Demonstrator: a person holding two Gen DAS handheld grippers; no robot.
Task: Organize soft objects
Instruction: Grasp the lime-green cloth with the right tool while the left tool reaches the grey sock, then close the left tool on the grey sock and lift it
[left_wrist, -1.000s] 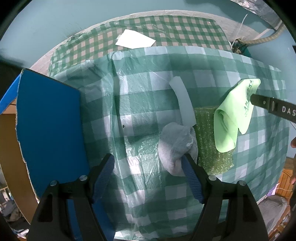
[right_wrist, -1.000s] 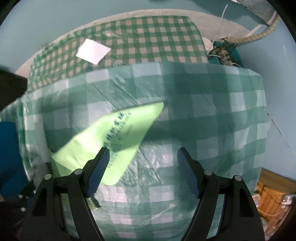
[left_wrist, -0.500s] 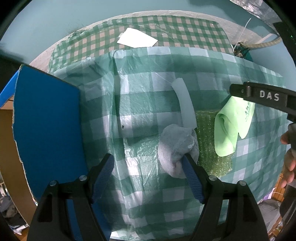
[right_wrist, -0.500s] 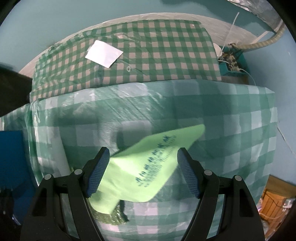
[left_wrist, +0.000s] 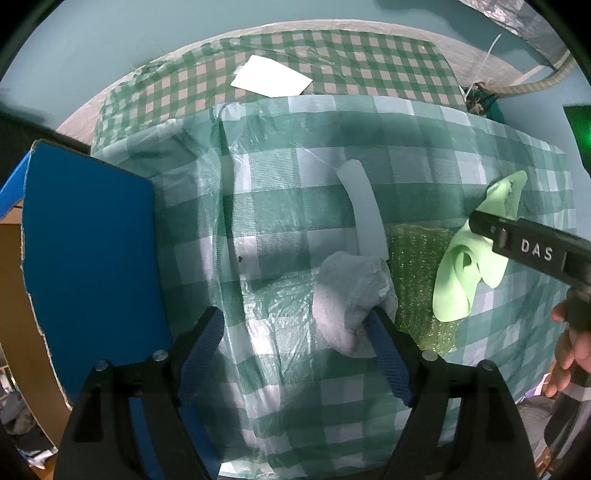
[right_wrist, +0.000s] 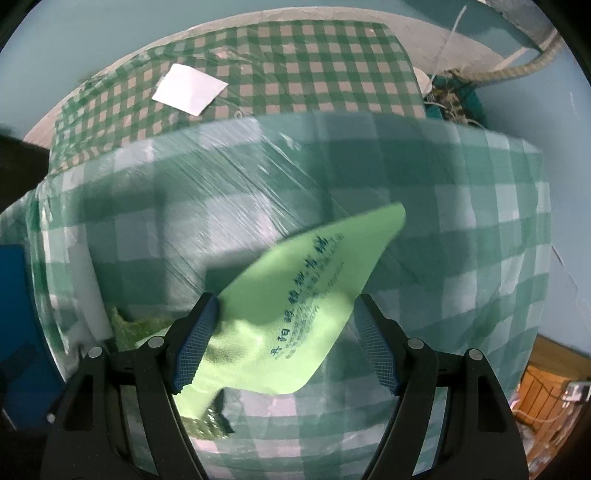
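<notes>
Between the wide-spread fingers of the right gripper (right_wrist: 284, 341) lies a green cloth (right_wrist: 295, 325), touching the left finger only, on the checked table (right_wrist: 461, 240). Left gripper (left_wrist: 295, 350) gapes too, its right finger against a grey sock (left_wrist: 347, 295).

Green checked tablecloth (left_wrist: 424, 177), white paper sheet (left_wrist: 271, 78) on the farther cloth, blue board (left_wrist: 88, 243) at left.

On the table (left_wrist: 424, 387), a sock (left_wrist: 347, 295) lies left of a bubble-wrap sheet (left_wrist: 417, 273). A folded cloth (left_wrist: 458, 280) rests right of it, overlapping its right edge. A paper sheet (left_wrist: 271, 75) lies far back; a board (left_wrist: 88, 258) stands at left.
</notes>
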